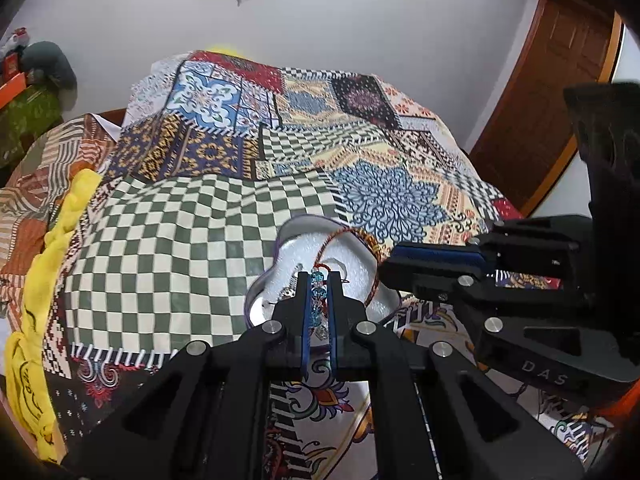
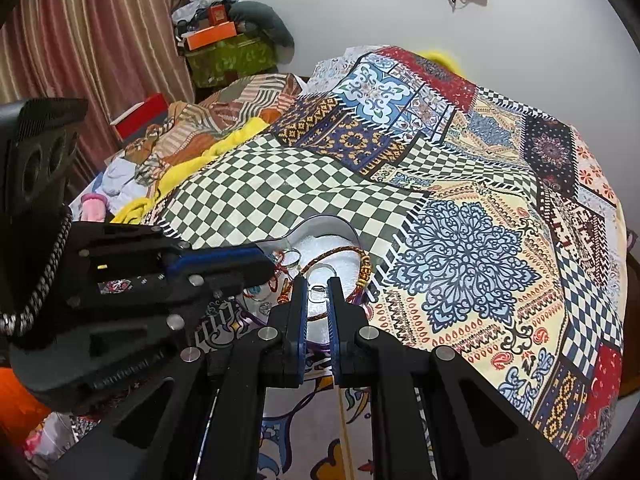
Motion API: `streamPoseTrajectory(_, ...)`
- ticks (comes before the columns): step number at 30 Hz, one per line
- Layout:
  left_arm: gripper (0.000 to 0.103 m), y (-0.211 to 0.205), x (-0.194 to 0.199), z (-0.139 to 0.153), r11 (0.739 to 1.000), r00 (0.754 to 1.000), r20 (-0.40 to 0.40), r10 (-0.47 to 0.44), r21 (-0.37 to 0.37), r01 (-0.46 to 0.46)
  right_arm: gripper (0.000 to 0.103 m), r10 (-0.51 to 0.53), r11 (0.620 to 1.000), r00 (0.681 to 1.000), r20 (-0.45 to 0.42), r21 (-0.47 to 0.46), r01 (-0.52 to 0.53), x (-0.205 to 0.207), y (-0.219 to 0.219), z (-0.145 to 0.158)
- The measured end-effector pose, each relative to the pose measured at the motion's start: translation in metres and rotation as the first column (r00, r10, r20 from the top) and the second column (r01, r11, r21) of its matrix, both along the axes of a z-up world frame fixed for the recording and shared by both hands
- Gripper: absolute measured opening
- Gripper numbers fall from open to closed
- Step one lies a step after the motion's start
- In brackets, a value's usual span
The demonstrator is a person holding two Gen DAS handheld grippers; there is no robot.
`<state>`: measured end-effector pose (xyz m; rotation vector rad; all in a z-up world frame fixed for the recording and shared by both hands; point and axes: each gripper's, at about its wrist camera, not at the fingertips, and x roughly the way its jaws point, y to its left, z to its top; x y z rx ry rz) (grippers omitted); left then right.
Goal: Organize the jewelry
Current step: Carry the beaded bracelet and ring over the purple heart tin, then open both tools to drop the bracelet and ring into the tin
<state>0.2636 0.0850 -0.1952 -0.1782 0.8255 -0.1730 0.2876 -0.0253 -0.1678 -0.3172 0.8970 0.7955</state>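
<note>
A heart-shaped metal tin (image 1: 304, 232) with a white lining lies on the patchwork bedspread; it also shows in the right wrist view (image 2: 332, 226). My left gripper (image 1: 319, 280) is shut on a blue beaded piece (image 1: 318, 282) above the tin. A red-brown braided cord bracelet (image 1: 368, 240) loops over the tin's right side. My right gripper (image 2: 318, 282) is over the tin's near edge, its jaws a narrow gap apart around a small clear ring (image 2: 318, 291); whether it grips is unclear. The braided bracelet (image 2: 340, 254) lies just behind it. The right gripper also shows in the left wrist view (image 1: 390, 264).
The patchwork bedspread (image 1: 224, 216) covers the bed. A yellow cloth (image 1: 44, 280) lies along its left edge. Boxes and clutter (image 2: 224, 44) stand by the curtain. A wooden door (image 1: 552, 92) is at the right.
</note>
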Motion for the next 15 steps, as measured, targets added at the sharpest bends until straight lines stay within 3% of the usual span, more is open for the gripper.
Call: streamPoseTrajectory(15, 0.009, 0.0074, -0.0007, 0.0038, 1.000, 1.000, -0.023, -0.012, 0.003, 0.012, 0.008, 0.019, 1.000, 1.000, -0.014, -0.018, -0.019, 0.0036, 0.0082, -0.0099)
